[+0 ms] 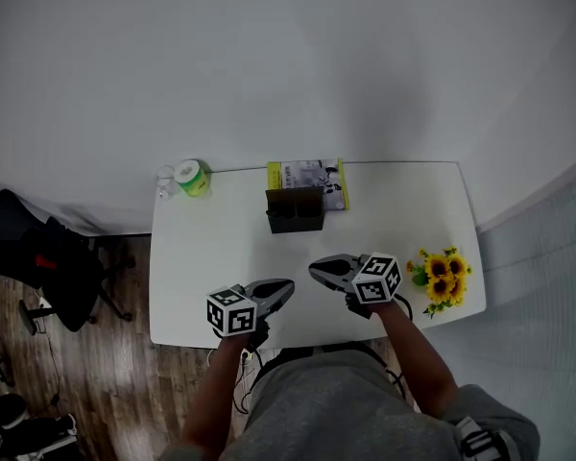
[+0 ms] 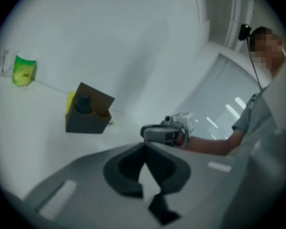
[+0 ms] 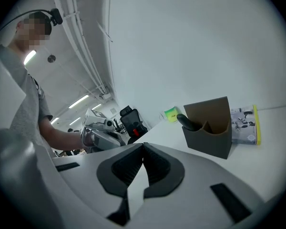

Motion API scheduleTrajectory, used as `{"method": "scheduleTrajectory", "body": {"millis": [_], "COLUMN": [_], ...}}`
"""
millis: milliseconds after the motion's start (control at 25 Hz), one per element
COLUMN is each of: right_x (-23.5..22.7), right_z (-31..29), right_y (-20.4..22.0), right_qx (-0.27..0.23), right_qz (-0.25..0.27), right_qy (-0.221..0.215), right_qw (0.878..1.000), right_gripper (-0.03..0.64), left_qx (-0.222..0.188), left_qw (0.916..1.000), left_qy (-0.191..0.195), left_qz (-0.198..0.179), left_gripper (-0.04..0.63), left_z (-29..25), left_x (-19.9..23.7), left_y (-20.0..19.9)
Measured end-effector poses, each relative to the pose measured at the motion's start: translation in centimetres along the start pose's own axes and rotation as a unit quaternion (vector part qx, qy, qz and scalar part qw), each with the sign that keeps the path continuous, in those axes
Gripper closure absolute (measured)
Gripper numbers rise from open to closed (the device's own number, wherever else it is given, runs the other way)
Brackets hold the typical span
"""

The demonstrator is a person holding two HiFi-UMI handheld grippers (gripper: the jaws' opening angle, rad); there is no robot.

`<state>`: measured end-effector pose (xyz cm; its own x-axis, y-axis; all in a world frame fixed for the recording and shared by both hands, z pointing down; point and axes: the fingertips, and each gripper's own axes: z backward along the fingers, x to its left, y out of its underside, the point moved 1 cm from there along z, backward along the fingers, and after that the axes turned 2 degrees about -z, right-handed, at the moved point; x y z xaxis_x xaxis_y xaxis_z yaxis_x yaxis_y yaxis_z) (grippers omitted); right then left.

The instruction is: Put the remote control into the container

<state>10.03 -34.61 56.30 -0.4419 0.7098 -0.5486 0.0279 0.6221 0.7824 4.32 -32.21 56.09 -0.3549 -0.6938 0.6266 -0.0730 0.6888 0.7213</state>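
1. Down at the near edge of the smooth white table [image 1: 187, 296], my left gripper [image 2: 144, 148] and right gripper [image 3: 143, 148] are both pinched closed on nothing, dark ribbed pads meeting.
2. Further out, the rounded black remote control [image 3: 188, 122] pokes out of the boxy matte container [image 3: 212, 140]. Looks done to me, so I'd just back off.

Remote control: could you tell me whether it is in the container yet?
In: the remote control pokes out of the container.
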Motion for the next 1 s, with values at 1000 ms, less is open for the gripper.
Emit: {"method": "scheduleTrajectory", "body": {"millis": [1000], "right_x": [3.9], "right_z": [-2.9], "right_y": [2.7], "right_qx": [-0.014], "right_qz": [0.017], "right_qy": [0.023], "right_qw": [1.000], "right_gripper": [0.600], "left_qx": [-0.047], "left_qw": [0.9916], "left_qy": [0.101], "left_qz": [0.065], "left_gripper": [0.597], "left_z": [4.6], "left_x": [0.4], "left_y": [1.8]}}
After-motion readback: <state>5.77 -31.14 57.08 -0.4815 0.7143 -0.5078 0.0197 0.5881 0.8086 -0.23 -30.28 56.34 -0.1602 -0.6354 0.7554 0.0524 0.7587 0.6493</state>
